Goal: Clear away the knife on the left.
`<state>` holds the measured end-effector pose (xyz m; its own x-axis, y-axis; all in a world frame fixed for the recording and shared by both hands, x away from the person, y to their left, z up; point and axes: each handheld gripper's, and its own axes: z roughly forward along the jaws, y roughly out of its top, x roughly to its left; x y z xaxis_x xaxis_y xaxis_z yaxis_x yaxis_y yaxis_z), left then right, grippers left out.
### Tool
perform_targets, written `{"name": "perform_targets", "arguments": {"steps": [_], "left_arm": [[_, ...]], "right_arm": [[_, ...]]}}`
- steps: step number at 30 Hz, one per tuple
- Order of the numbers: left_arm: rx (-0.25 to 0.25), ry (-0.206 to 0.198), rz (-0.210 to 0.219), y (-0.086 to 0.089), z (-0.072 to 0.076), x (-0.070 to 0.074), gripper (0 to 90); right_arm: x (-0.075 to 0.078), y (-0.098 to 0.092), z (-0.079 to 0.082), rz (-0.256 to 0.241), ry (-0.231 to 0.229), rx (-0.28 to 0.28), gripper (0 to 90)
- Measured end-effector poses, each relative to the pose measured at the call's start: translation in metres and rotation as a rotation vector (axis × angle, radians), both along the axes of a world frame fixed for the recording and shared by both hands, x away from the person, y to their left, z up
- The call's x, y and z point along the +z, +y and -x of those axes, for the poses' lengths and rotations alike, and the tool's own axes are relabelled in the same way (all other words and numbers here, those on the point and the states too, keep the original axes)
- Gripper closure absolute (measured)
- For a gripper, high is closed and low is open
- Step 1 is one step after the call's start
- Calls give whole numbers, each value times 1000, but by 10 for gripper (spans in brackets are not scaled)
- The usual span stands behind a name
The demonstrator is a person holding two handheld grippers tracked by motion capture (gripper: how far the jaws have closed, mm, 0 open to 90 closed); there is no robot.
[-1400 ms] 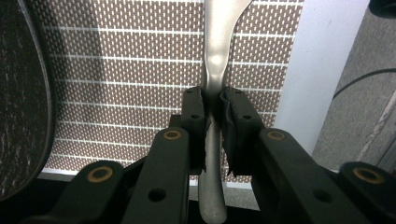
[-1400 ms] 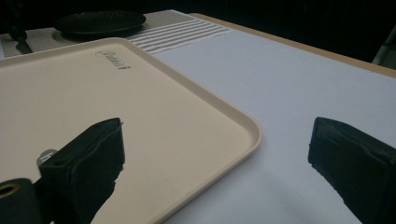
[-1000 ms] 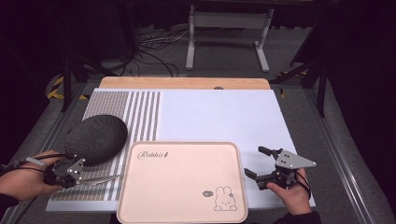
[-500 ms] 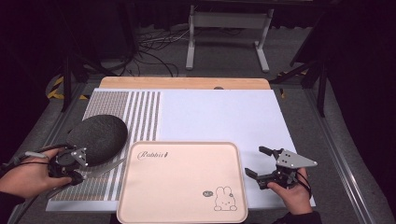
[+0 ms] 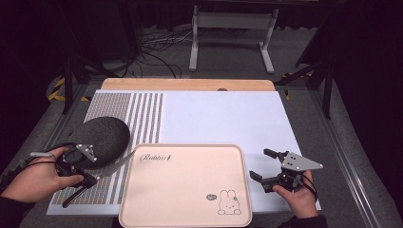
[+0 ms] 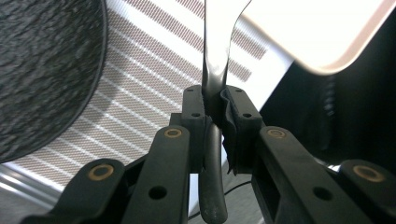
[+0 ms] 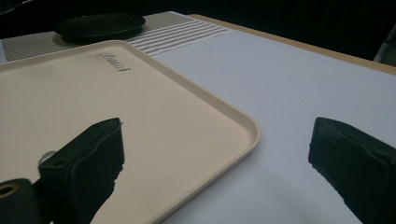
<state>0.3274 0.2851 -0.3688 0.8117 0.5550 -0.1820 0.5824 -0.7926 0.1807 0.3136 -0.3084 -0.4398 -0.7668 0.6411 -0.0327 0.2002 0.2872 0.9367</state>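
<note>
A pale pink tray (image 5: pixel 190 190) with a rabbit drawing is lying at the near middle of the white mat (image 5: pixel 228 118), its near edge hanging at the mat's near border. The left gripper (image 5: pixel 78 178) is sitting at the near left over the striped part of the mat, and its jaws are clamping a metal utensil (image 5: pixel 111 166) by the handle; in the left gripper view the shiny handle (image 6: pixel 215 60) is running up from between the pinched pads toward the tray's corner (image 6: pixel 327 42). In the high view the utensil's far end is reaching to just beside the tray's left edge; whether it is touching cannot be told. A dark textured round plate (image 5: pixel 102 140) is lying just far of the left gripper, near the tray's far left corner but apart from it. The right gripper (image 5: pixel 268 168) is resting at the near right, just beside the tray's right edge, with its jaws spread wide and gripping nothing; in the right gripper view one jaw is standing over the tray (image 7: pixel 93 116) and the other over bare mat (image 7: pixel 299 93). The far half of the mat, out to the wooden strip (image 5: pixel 190 84), is lying open, and a bare band is running right of the tray.
</note>
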Motion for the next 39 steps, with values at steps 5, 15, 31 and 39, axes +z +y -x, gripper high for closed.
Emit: {"name": "perform_targets", "arguments": {"steps": [5, 15, 31, 39], "left_arm": [[36, 6, 14, -5, 0, 0, 802], [67, 39, 104, -26, 0, -3, 801], [28, 57, 160, -60, 1, -16, 802], [52, 68, 184, -72, 1, -25, 802]], "right_arm": [[0, 0, 0, 1, 1, 0, 45], [0, -1, 0, 2, 3, 1, 45], [0, -1, 0, 6, 1, 5, 45], [0, -2, 0, 6, 2, 3, 45]]}}
